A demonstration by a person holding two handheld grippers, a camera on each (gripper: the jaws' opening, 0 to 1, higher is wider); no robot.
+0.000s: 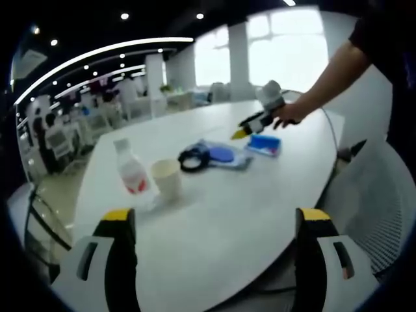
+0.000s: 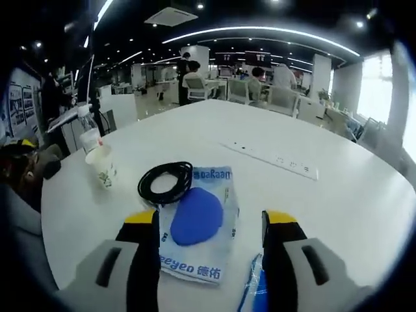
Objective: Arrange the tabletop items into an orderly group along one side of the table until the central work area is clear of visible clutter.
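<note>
My left gripper [image 1: 214, 224] is open over the near part of the white table [image 1: 214, 214], its jaws well apart with nothing between them. Beyond it stand a clear bottle with a red label [image 1: 132, 170] and a paper cup [image 1: 167, 178]. Farther off lie a coiled black cable [image 1: 193, 158], a wipes pack with a blue lid [image 1: 223, 156] and a small blue packet [image 1: 264, 144]. The right gripper [image 1: 250, 127], held in a person's hand, hovers above the blue packet. In the right gripper view my right gripper [image 2: 209, 224] is open above the wipes pack [image 2: 197, 224], beside the cable [image 2: 165, 182], the cup [image 2: 104, 165], the bottle [image 2: 88, 134] and the blue packet [image 2: 255, 292].
A white power strip [image 2: 270, 158] lies across the table beyond the wipes pack. A mesh office chair [image 1: 374, 201] stands at the table's right edge. Desks, chairs and people fill the office behind. The table surface [image 2: 338, 208] to the right is bare.
</note>
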